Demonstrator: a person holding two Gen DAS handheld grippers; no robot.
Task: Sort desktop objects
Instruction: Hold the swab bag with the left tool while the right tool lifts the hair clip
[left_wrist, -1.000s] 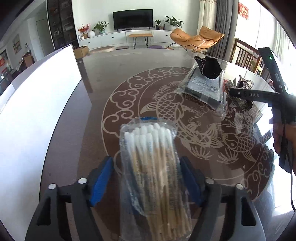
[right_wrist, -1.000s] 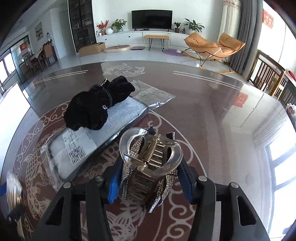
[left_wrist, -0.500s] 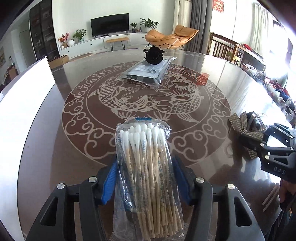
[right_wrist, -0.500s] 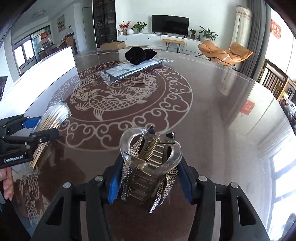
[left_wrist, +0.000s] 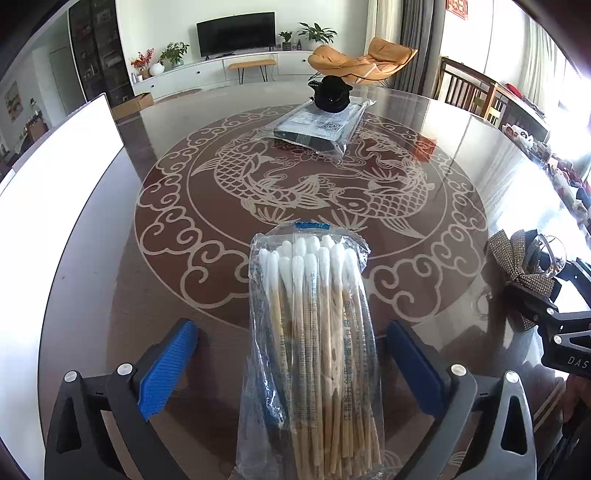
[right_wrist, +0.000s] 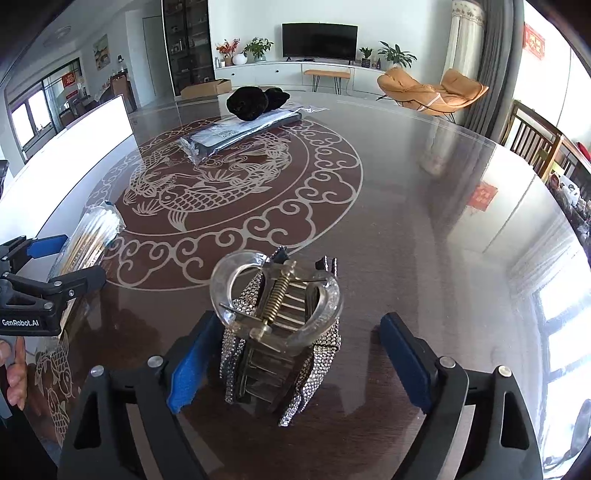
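Left to right across the glass-topped table (left_wrist: 110, 280): the left gripper (left_wrist: 291, 354) stands with its blue pads spread wide, clear of the bag of cotton swabs (left_wrist: 310, 343) lying lengthwise between them on the near edge of the table; nothing is gripped. Farther back, near the table's middle, a flat wrapped package (left_wrist: 319, 127) carries a black hair accessory (left_wrist: 332, 96) on its far end. On the right, the right gripper (right_wrist: 291, 354) is likewise parted, its pads apart from the rhinestone hair clip (right_wrist: 280, 332) that sits between them on the glass, spring side up. Risks, as judged: the swab bag is slick and soft, so a withdrawing finger could catch the film and drag it toward the table edge; the clip rests on a narrow base and may topple or skid on the smooth glass if a pad brushes it.
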